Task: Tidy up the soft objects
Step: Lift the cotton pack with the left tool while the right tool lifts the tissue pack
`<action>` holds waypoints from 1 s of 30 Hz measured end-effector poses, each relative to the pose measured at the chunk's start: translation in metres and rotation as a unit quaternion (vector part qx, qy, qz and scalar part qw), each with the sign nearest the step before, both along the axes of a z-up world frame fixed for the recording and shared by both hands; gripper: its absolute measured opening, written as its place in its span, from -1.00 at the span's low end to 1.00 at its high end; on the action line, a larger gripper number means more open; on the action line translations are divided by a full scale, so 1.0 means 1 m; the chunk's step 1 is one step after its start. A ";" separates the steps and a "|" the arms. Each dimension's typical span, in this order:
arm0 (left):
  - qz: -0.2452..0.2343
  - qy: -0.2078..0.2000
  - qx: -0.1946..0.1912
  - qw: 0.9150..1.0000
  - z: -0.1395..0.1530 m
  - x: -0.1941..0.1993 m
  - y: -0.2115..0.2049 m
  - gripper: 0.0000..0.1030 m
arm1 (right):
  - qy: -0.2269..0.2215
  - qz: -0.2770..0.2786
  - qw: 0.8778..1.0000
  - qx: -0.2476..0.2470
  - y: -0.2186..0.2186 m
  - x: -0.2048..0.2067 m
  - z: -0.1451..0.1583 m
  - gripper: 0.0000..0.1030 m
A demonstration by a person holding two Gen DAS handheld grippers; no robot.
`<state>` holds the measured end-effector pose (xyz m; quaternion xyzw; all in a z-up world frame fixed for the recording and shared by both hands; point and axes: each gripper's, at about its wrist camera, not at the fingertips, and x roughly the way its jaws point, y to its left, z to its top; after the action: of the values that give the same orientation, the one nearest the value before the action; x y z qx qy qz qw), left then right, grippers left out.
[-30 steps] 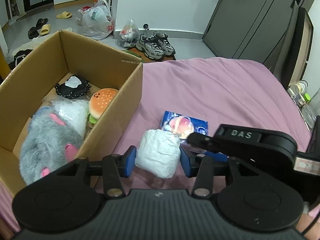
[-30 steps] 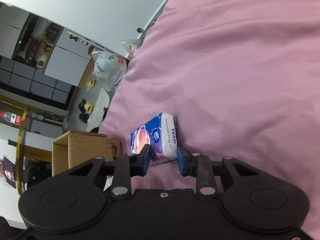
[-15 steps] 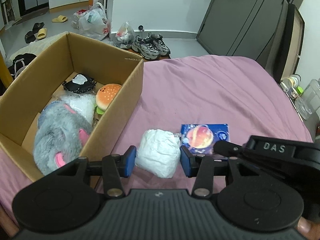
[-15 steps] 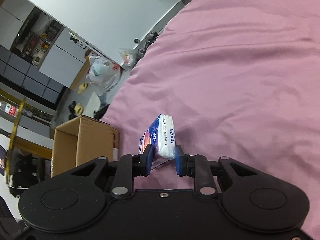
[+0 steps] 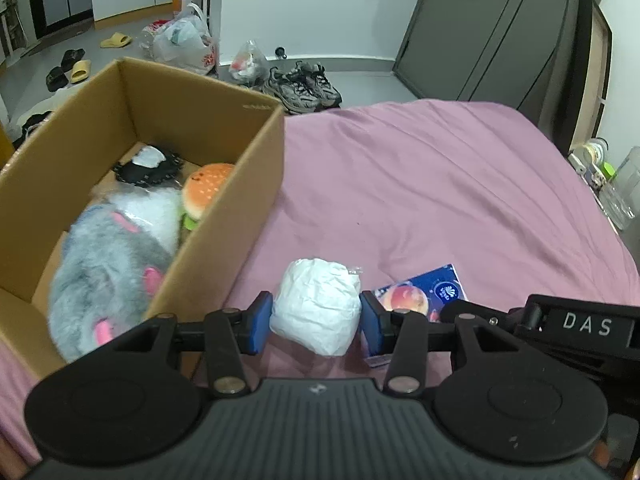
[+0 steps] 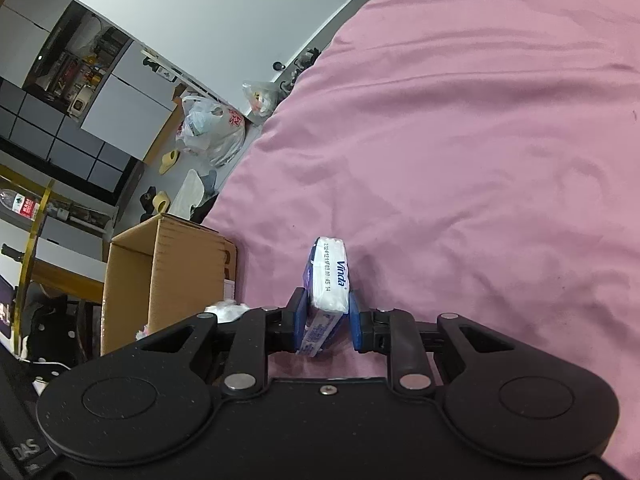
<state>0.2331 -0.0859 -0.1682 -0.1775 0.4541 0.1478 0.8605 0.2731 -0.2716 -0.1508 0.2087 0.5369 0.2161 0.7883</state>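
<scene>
A pink bed fills the room, with a cardboard box on its left side. Some soft toys already lie in the box. Two things are left. The left claw squeezes a white bundle just beside the box. The right claw pinches a tissue pack.

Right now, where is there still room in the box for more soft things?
The cardboard box has bare floor along its left wall and near corner. The middle is crowded: grey plush, burger toy, black pouch.
</scene>
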 end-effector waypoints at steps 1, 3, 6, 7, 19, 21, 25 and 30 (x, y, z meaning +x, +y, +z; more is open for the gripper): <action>-0.001 0.005 -0.002 1.000 -0.004 0.002 -0.001 -0.11 | 0.002 0.001 1.000 0.005 -0.001 0.000 -0.002 -0.56; -0.005 0.013 -0.003 1.000 -0.011 0.004 -0.003 -0.11 | 0.009 -0.001 1.000 0.018 -0.005 0.000 -0.005 -0.56; -0.006 0.025 -0.007 1.000 -0.022 0.006 -0.003 -0.11 | 0.019 0.000 0.999 0.035 -0.006 0.002 -0.009 -0.51; -0.005 0.028 -0.009 1.000 -0.025 0.007 -0.002 -0.11 | 0.020 0.002 0.999 0.039 -0.006 0.002 -0.010 -0.50; -0.006 0.033 -0.011 0.999 -0.032 0.014 -0.002 -0.11 | 0.019 0.009 0.999 0.036 0.003 0.012 -0.017 -0.43; -0.008 0.033 -0.014 0.999 -0.031 0.014 -0.002 -0.11 | 0.014 0.006 0.999 0.033 0.003 0.011 -0.016 -0.50; -0.010 0.031 -0.017 0.999 -0.028 0.013 -0.001 -0.11 | 0.003 0.006 1.000 0.026 0.002 0.007 -0.013 -0.55; -0.019 0.028 -0.020 0.999 -0.022 0.008 -0.002 -0.11 | -0.004 -0.007 1.000 0.020 -0.003 -0.002 -0.007 -0.59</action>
<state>0.2413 -0.0880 -0.1904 -0.1817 0.4844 0.1274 0.8463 0.2713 -0.2750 -0.1579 0.2275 0.5279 0.2226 0.7874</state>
